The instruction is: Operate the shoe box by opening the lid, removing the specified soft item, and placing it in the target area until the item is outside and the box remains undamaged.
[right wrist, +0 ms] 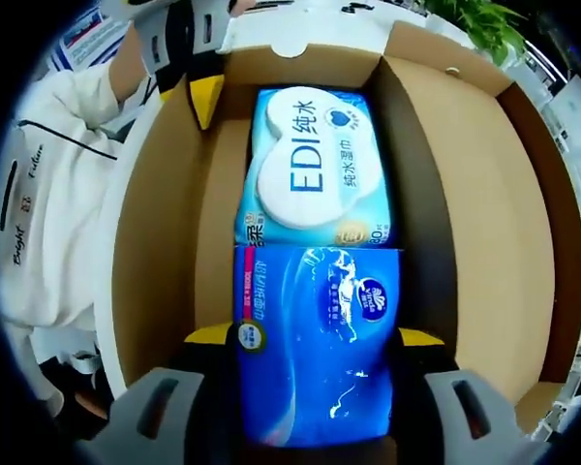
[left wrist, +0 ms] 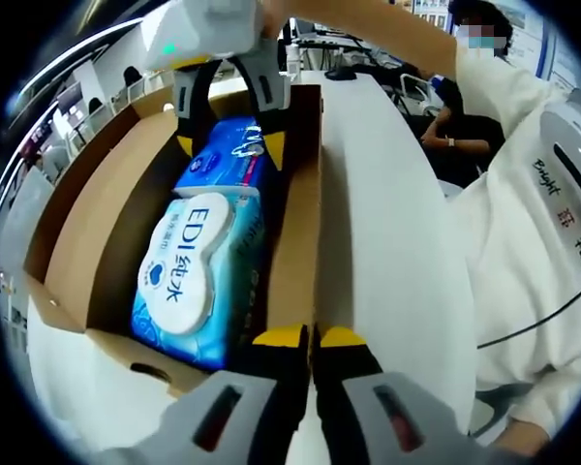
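- The right gripper [right wrist: 315,339] reaches down into the open shoe box [right wrist: 155,223], its jaws spread wide to either side of the dark blue tissue pack [right wrist: 320,339]. The yellow tips sit at the pack's two edges, but whether they already press on it I cannot tell.
- If the jaws close too high on the slack wrapper, the film may bunch and the pack slip out on the lift.
- The pack fills the gap between the box's side walls, so a skewed pull could drag a jaw along the cardboard and bend or tear it.
- The pale blue wet wipes pack [right wrist: 315,165] lies touching the tissue pack end to end; a tilted lift could snag it and drag it along.
- The left gripper [left wrist: 315,339] sits at the box's near wall with its jaws nearly together; it seems to pinch the wall's top edge, though the tips hide the contact. Too hard a squeeze could crease that rim.
- The lid flap [left wrist: 63,203] is already folded back, and both soft packs lie flat on the box floor, in a single row.
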### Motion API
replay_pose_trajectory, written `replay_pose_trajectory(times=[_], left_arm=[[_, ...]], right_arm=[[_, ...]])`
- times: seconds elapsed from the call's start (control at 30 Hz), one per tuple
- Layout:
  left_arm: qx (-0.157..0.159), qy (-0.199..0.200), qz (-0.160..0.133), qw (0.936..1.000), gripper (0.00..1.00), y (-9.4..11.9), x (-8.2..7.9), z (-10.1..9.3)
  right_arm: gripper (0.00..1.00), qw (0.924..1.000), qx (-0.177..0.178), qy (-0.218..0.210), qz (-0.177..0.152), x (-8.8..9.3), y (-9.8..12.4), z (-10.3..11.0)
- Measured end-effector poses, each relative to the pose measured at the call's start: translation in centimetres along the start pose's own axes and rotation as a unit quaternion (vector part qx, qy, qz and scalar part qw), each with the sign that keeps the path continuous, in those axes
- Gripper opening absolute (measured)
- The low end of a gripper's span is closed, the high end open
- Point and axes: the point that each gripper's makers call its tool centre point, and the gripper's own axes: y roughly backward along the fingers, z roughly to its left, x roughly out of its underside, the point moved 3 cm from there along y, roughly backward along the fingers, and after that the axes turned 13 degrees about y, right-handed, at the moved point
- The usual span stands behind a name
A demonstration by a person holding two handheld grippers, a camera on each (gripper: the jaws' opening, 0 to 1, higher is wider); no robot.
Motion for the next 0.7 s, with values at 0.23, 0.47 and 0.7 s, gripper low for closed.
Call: replay_pose_trajectory(times=[0.23, 0.47, 0.7], left_arm=[[-0.002, -0.001, -0.004, 1.0, 0.02, 0.0, 0.0, 0.0], [-0.002, -0.005, -0.007, 1.0, 0.02, 0.1, 0.0, 0.0], [0.0, -0.002, -0.004, 1.0, 0.01, 0.1, 0.0, 0.0]], right_arm=[[0.73, 0.9995, -0.014, 0.004, 0.03, -0.2, -1.5, 0.4], [0.8, 0.996, -0.057, -0.004, 0.069, -0.2, -2.7, 0.8], [0.81, 0.9961, -0.051, -0.002, 0.072, 0.0, -2.3, 0.1]])
